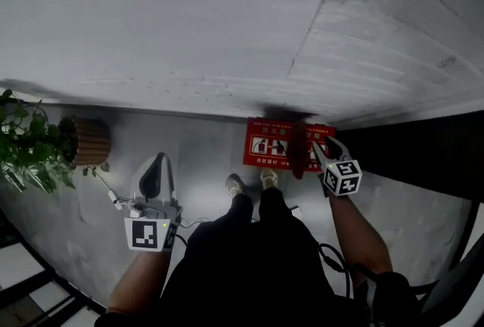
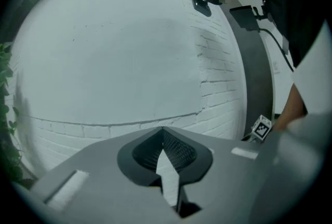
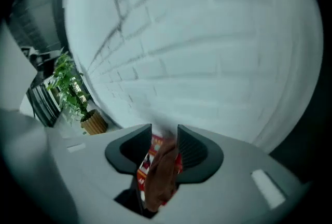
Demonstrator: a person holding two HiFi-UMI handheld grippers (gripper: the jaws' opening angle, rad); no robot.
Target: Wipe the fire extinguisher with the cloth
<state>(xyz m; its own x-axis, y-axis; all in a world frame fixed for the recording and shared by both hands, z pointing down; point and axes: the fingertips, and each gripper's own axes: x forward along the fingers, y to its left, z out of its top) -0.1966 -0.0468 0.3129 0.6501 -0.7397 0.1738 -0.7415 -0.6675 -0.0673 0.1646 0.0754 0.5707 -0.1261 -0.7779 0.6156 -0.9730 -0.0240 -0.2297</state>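
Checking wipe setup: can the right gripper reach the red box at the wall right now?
Likely yes: the right gripper hangs above the red box, and only the brown cloth between its parted jaws lies in the way.

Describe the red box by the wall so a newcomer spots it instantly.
Follow the white brick wall down to where it meets the grey floor. The red box sits at the foot of the wall, just ahead of the person's shoes. It is the only red thing on the floor, with white pictogram panels; the ribbed wooden pot stands far left.
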